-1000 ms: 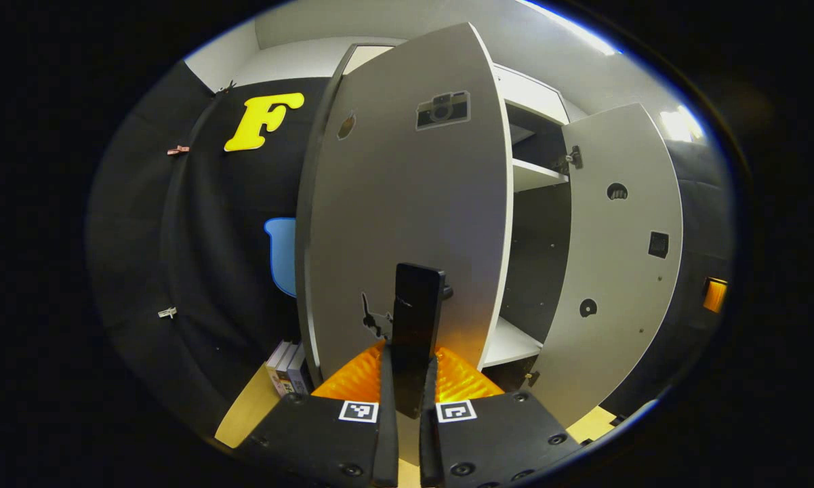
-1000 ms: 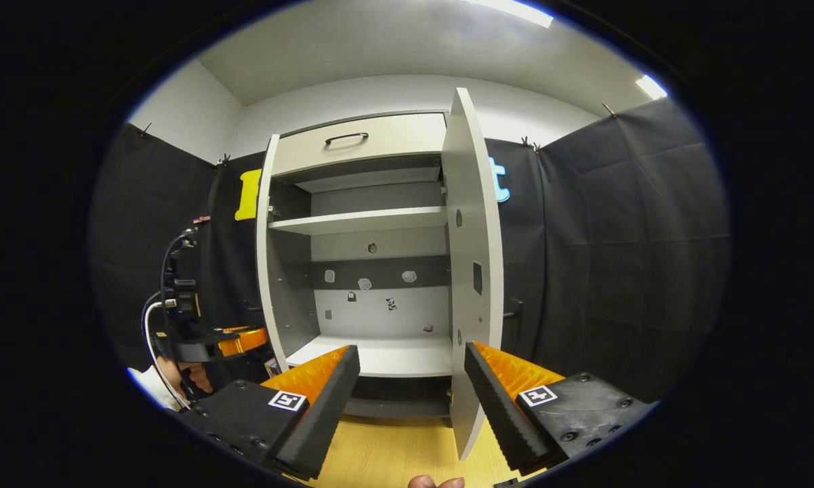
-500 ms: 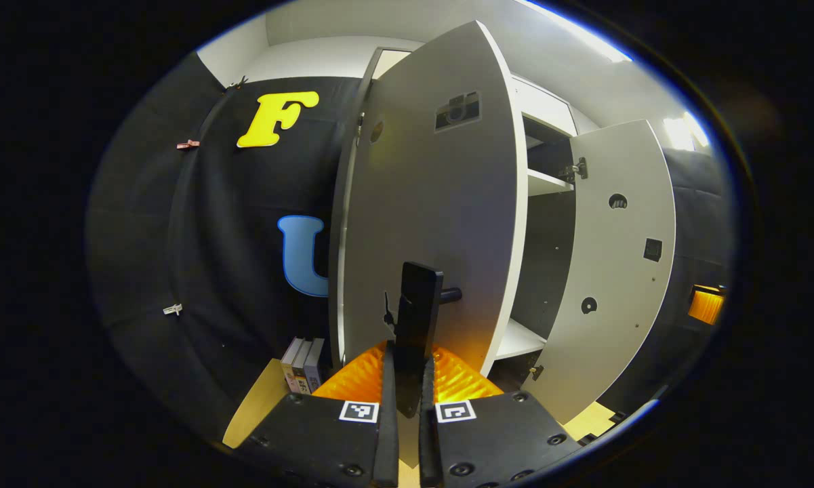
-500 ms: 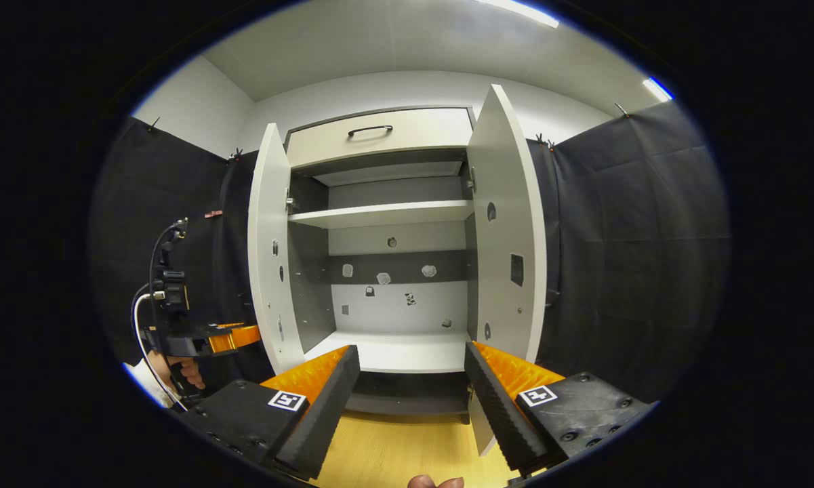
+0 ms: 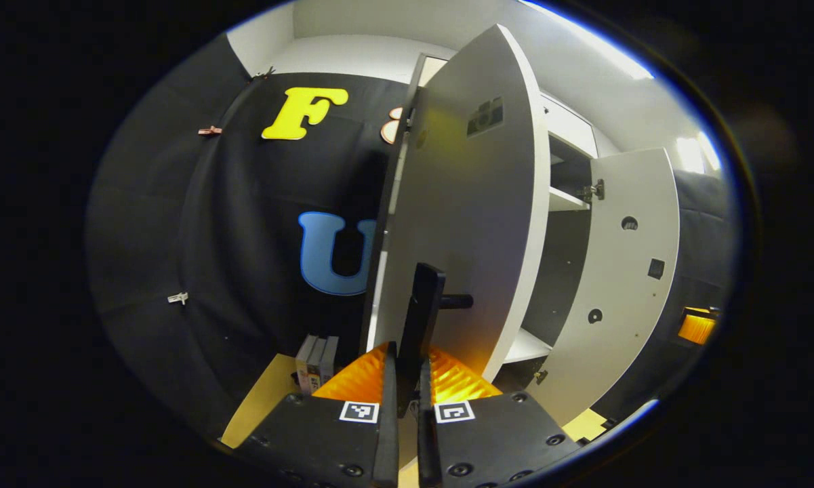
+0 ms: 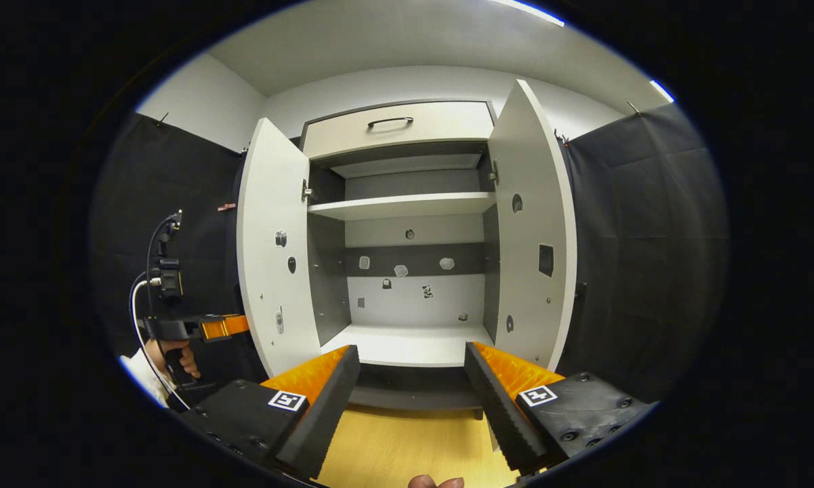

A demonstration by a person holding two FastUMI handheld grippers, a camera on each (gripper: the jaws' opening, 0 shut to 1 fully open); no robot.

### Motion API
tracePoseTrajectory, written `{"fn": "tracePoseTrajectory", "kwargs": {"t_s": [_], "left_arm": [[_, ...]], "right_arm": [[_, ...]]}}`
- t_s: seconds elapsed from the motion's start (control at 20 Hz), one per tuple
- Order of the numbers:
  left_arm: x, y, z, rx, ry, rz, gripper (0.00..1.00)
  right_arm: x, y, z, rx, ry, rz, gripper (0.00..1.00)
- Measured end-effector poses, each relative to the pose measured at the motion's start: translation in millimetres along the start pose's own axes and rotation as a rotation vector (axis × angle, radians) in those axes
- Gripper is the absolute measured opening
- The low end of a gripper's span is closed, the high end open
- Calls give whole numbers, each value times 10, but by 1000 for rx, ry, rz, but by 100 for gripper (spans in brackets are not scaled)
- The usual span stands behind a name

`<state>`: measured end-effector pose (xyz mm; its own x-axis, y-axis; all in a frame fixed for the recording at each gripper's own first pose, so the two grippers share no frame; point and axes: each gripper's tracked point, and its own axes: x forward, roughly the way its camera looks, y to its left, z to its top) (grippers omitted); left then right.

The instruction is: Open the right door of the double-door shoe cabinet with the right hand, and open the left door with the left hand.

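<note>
The shoe cabinet (image 6: 400,205) stands with both doors swung out. My left gripper (image 5: 407,356) is shut on the black bar handle (image 5: 423,312) of the left door (image 5: 467,224), which is turned far open. From the right gripper view, that left door (image 6: 274,251) stands at the left, with the left gripper (image 6: 207,327) and a hand (image 6: 169,356) behind it. The right door (image 6: 532,230) hangs wide open, also seen as the right door (image 5: 623,271). My right gripper (image 6: 410,386) is open, holds nothing, and faces the bare lower shelf.
A drawer (image 6: 396,129) with a dark handle tops the cabinet. Small stickers dot the back panel. Books (image 5: 315,362) stand on the wooden floor (image 6: 407,447) beside the cabinet's left side. Black cloth walls close in on both sides.
The left door has swung further open with my left gripper on its handle. The right gripper stays open, and its view now faces the cabinet squarely with both doors spread.
</note>
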<state>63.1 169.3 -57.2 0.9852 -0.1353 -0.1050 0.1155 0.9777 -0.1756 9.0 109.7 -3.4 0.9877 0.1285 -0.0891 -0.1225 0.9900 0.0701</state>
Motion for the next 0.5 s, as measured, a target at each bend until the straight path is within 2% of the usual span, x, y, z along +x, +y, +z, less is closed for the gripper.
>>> {"fn": "tracePoseTrajectory", "kwargs": {"t_s": [0.15, 0.2, 0.3, 0.5], "left_arm": [[-45, 379, 87, 25, -10, 74, 13], [-19, 347, 76, 9, 14, 29, 8], [-29, 269, 18, -14, 24, -2, 12], [-18, 312, -15, 1, 37, 16, 12]], "right_arm": [[-2, 39, -23, 6, 6, 10, 98], [-3, 37, -29, 7, 8, 10, 98], [-14, 22, -36, 3, 10, 9, 98], [-38, -25, -43, 10, 12, 4, 98]]}}
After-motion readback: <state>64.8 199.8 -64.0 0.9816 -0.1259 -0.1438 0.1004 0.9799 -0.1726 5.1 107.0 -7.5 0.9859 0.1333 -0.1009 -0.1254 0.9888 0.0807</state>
